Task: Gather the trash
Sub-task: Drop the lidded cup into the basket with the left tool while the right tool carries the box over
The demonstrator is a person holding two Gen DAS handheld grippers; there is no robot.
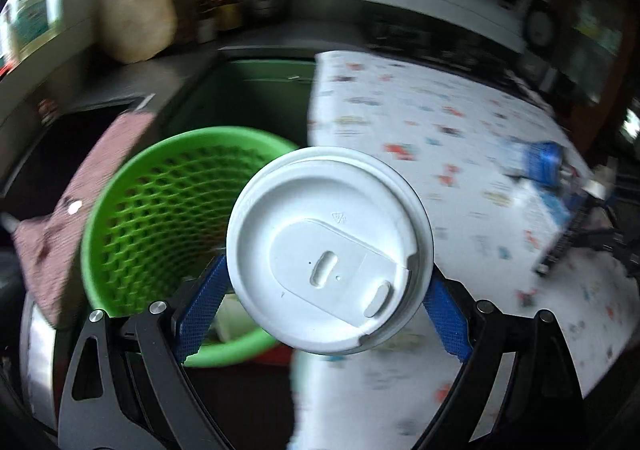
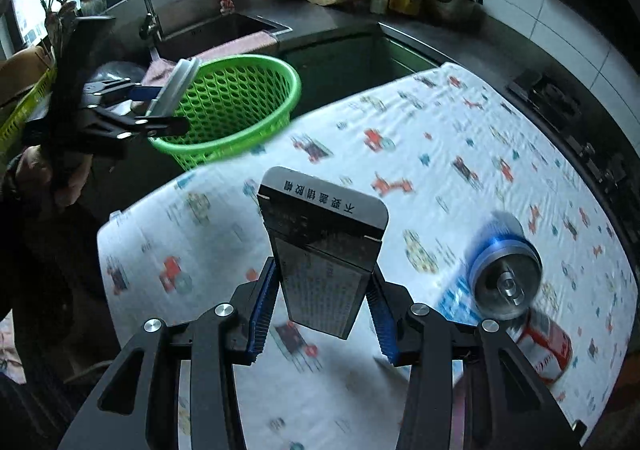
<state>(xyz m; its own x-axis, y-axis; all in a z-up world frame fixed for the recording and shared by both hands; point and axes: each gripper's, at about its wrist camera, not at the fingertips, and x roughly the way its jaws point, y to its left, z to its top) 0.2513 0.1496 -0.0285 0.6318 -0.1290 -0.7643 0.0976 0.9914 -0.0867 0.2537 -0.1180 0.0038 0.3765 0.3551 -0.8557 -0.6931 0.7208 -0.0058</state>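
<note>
The left gripper (image 1: 326,310) has its jaws spread wide and pinching a lidded cup (image 1: 330,250), which sits between them just short of the green basket (image 1: 160,205) ahead. Best to carry it over the rim before releasing. The right gripper (image 2: 320,310) pinches a dark box (image 2: 324,250) above the worktop (image 2: 440,153), cans (image 2: 506,278) beside it.

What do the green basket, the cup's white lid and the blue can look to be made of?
Green basket: moulded plastic, slightly glossy, with a uniform hole lattice. White lid of the cup in the left gripper: thin formed plastic, matte, with embossed sip slot. Blue can: metal, likely aluminium; shiny silver end with pull tab.
</note>
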